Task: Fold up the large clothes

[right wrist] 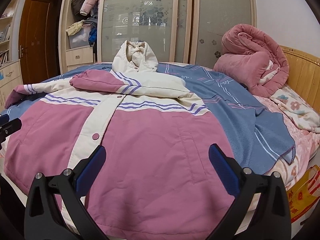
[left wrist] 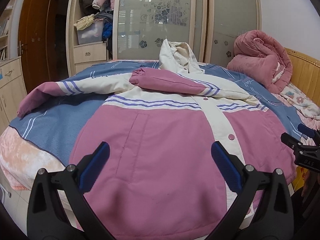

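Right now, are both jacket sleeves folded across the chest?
No: only one sleeve lies across the jacket; the other sleeve stretches outward.

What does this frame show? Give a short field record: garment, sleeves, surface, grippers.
garment: pink and cream jacket lying flat, front up, snaps shut
sleeves: one sleeve folded across the chest; other sleeve spread out to the side
surface: blue blanket on the bed
left gripper: open, over the hem, holding nothing
right gripper: open, over the hem, holding nothing
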Motion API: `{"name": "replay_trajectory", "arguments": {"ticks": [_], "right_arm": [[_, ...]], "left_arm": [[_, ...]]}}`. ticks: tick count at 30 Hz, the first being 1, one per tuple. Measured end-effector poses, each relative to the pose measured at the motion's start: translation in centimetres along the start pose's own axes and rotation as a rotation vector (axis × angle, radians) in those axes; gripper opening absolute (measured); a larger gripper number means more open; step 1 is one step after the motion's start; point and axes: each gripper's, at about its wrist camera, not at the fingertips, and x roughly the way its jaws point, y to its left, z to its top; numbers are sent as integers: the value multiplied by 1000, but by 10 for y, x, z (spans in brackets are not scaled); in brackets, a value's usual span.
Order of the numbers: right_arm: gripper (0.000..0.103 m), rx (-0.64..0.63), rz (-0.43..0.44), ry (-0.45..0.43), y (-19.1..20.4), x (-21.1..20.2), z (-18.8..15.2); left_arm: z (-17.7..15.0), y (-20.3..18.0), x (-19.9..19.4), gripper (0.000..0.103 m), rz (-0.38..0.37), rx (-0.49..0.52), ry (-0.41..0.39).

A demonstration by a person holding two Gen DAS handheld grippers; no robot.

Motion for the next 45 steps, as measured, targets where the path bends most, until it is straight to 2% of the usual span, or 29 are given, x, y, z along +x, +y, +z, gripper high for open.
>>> {"name": "replay_trajectory", "arguments": {"ticks": [45], "right_arm": [[102,1,-1,-14,3,-8,1]], "left_arm": [[2,6,-12,101,-1,-19,-14]]}}
